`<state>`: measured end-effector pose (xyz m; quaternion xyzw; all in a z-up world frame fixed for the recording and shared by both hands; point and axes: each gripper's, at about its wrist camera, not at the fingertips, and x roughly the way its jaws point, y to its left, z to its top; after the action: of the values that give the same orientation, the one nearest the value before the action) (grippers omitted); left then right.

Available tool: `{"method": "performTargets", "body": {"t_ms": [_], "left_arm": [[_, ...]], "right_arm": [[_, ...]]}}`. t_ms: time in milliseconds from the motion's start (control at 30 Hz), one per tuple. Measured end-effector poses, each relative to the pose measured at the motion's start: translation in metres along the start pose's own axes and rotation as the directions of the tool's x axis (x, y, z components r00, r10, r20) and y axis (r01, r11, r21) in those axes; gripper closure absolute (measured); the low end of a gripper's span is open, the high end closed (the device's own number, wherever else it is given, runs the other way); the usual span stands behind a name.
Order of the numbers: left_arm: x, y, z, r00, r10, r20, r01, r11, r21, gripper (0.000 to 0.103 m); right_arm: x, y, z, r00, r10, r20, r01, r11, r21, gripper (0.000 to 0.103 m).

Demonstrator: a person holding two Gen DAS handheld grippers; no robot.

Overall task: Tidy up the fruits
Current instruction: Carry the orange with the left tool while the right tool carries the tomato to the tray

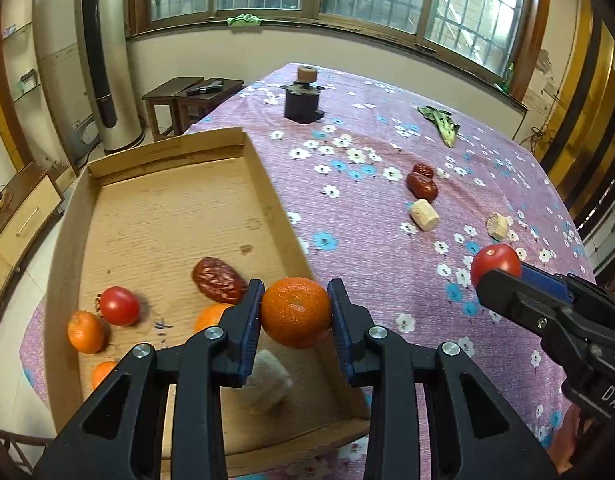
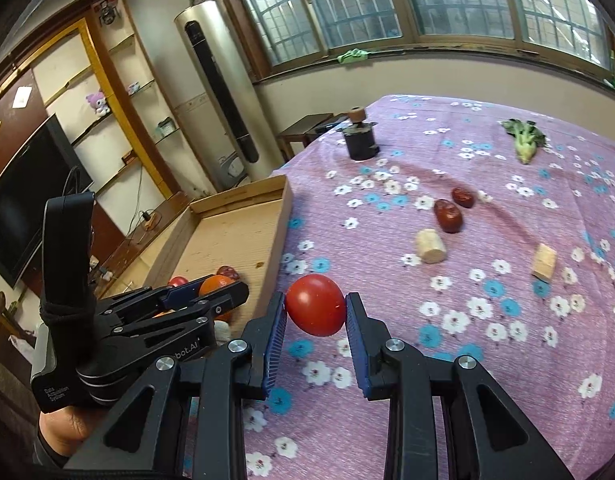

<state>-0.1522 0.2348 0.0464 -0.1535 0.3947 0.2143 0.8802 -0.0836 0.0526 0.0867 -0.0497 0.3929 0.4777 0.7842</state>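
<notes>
Left wrist view: left gripper (image 1: 295, 312) clamps a mandarin (image 1: 295, 312) at lower centre, right over the near edge of the cardboard tray (image 1: 67, 240).
Tray contents: tomato (image 1: 121, 306), red date (image 1: 219, 286) and more mandarins, lower left.
Right wrist view: right gripper (image 2: 316, 312) squeezes a red tomato (image 2: 316, 305) above the floral table (image 2: 487, 380).
Loose items: two dates (image 2: 448, 216), upper right of centre.

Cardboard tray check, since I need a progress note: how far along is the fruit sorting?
Done: tray holds a tomato, oranges and a date. In hand: left gripper grips an orange, right gripper a tomato. Left: two dates on the cloth.
</notes>
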Motion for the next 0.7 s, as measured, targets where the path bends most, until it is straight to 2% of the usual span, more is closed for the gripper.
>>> {"method": "performTargets", "body": {"t_ms": [400, 700], "left_arm": [[0.001, 0.053, 0.007, 0.999, 0.044, -0.002, -0.044, 0.996, -0.08, 0.073], [0.016, 0.117, 0.026, 0.99, 0.134, -0.032, -0.138, 0.977, -0.164, 0.073]], "right_arm": [[0.046, 0.038, 0.018, 0.996, 0.073, -0.049, -0.075, 0.996, -0.041, 0.073], [0.102, 0.069, 0.038, 0.989, 0.096, -0.117, -0.107, 0.989, -0.097, 0.073]]}}
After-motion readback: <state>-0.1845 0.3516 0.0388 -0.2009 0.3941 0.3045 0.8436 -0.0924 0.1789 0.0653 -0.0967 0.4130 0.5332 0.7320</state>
